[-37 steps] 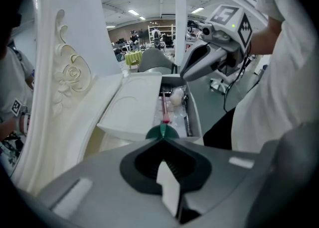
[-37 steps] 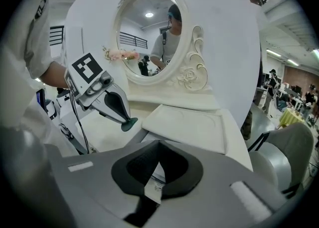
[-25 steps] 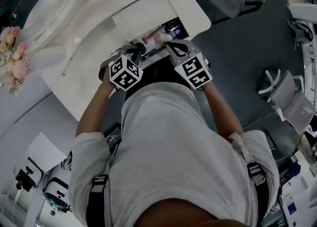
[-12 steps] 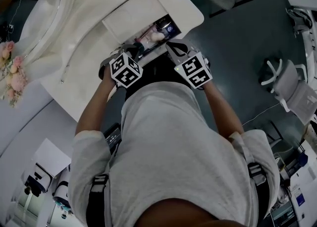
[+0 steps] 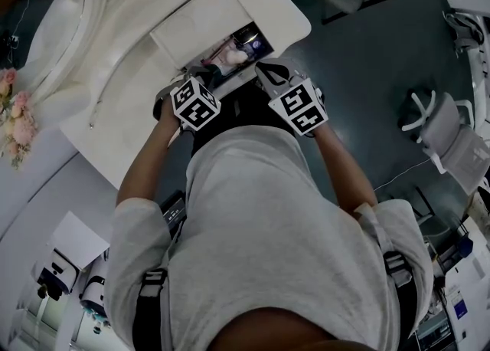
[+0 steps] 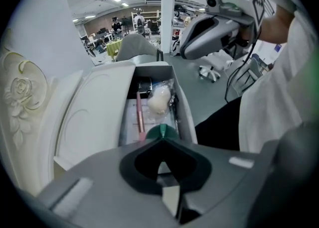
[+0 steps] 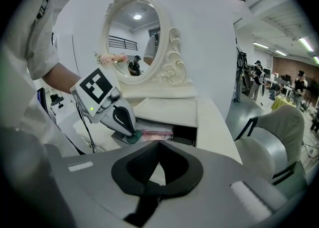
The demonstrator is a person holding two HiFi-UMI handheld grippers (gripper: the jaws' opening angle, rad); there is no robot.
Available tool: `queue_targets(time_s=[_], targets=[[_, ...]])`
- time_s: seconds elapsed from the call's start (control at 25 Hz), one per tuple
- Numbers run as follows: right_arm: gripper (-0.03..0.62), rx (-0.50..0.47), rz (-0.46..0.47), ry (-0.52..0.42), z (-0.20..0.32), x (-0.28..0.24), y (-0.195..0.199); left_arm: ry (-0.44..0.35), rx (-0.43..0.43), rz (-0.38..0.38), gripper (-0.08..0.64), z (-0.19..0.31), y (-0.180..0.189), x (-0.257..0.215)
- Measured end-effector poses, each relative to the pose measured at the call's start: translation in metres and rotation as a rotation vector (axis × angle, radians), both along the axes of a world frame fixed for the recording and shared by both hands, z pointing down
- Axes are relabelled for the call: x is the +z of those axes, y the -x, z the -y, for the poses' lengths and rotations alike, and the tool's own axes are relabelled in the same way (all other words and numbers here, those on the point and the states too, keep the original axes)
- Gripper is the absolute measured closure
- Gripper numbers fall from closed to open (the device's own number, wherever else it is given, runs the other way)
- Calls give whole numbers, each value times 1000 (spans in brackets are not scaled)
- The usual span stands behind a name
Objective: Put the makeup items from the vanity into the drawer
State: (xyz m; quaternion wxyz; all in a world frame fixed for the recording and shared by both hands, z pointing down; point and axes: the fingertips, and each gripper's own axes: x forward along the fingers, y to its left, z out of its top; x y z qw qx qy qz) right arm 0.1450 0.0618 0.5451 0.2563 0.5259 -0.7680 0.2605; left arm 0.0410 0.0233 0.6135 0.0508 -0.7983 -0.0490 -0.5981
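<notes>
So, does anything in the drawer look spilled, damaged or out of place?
Nothing stands out. The open drawer holds a pink pencil and a pale round puff, both lying inside; no spill or damage shows.

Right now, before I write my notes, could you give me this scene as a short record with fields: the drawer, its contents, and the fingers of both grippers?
drawer: open, in the white vanity
contents: a pink stick, a pale puff, a dark case at the far end
left gripper: fingers together, nothing between them, at the drawer's near end
right gripper: fingers together, empty, beside the left one
mirror: oval, at the back of the vanity
</notes>
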Motion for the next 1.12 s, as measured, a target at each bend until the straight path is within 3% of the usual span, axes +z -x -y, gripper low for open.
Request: queue_targets(time_s=[0.52,1.12], targets=[[592,-45,7,-3,-6,2,-17,-6,-75,33,558,-1,-8,9],[592,-108,40,-20,4,4,-16,-31,-192,13,555,6,-12,11]])
